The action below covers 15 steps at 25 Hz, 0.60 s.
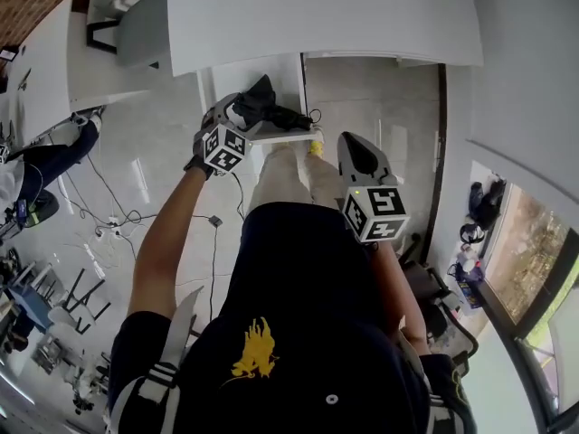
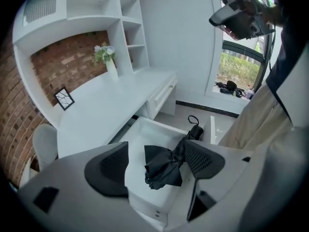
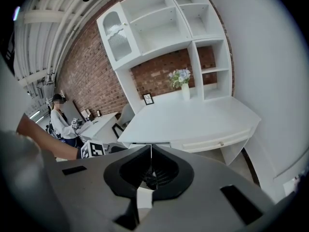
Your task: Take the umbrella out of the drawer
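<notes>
Black umbrella (image 1: 269, 107), loosely folded, lies at the open white drawer (image 1: 288, 136) in the head view, with the left gripper (image 1: 228, 120) right over it.

Left gripper view: its jaws stand wide apart on either side of the canopy. The umbrella seems to rest in the drawer, unclamped.

Right gripper view: the right gripper (image 3: 151, 153) is pinched together, empty.

Grasping and lifting out are left.

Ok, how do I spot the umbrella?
Find the long white desk; its open drawer juts out below. The umbrella lies inside, a crumpled black folded one with a wrist loop, the only dark thing there.
</notes>
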{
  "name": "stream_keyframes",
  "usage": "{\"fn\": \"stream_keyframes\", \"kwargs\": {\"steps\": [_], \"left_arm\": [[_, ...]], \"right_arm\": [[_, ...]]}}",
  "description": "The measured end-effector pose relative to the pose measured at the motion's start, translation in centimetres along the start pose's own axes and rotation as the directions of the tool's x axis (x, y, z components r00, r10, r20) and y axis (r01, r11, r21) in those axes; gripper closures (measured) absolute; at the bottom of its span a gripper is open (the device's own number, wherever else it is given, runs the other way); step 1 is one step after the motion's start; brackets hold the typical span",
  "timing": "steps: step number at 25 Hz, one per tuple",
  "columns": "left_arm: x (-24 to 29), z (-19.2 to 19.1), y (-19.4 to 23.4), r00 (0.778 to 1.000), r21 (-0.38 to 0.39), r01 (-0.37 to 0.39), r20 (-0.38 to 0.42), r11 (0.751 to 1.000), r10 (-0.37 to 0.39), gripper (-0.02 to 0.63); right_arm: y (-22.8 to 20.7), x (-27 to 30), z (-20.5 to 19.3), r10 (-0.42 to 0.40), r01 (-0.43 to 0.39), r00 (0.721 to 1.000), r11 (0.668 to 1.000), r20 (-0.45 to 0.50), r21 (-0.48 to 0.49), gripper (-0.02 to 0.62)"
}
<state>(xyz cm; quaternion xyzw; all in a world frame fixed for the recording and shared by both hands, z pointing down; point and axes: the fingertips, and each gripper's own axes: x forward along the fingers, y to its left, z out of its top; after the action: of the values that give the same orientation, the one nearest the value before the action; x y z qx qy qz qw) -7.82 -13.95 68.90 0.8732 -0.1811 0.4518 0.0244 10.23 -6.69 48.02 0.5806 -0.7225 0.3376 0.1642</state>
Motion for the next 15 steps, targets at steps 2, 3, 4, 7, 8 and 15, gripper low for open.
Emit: {"fn": "stream_keyframes", "kwargs": {"steps": [2,3,4,7,8,15], "left_arm": [[1.8,-0.9,-0.4,0.999,0.033,0.041,-0.034,0.999,-0.040,0.225],[2.6,-1.3,-0.7,0.997,0.045,0.063,-0.049,0.997,-0.061,0.225],[3.4,-1.8,-1.0,0.995,0.054,0.084,-0.061,0.995,-0.081,0.225],[5.3,-2.9,-1.4,0.987,0.071,0.138,-0.087,0.988,-0.132,0.225],[5.9,-3.2,-1.4,0.985,0.076,0.153,-0.094,0.985,-0.146,0.225],[9.4,-4.6,-2.2,0.969,0.103,0.224,-0.134,0.969,-0.209,0.225]], "right_arm": [[0.0,1.0,-0.2,-0.010,0.011,1.000,1.000,-0.006,0.022,0.566],[0.0,1.5,-0.3,-0.014,0.014,1.000,0.999,-0.010,0.029,0.566],[0.1,2.0,-0.5,-0.015,0.015,1.000,0.999,-0.015,0.033,0.566],[0.4,3.6,-0.9,-0.015,0.016,0.999,0.999,-0.040,0.032,0.566],[0.4,4.0,-1.0,-0.017,0.019,0.999,0.999,-0.049,0.033,0.566],[-0.6,4.8,-2.2,-0.054,0.059,0.995,0.997,-0.086,0.057,0.566]]}}
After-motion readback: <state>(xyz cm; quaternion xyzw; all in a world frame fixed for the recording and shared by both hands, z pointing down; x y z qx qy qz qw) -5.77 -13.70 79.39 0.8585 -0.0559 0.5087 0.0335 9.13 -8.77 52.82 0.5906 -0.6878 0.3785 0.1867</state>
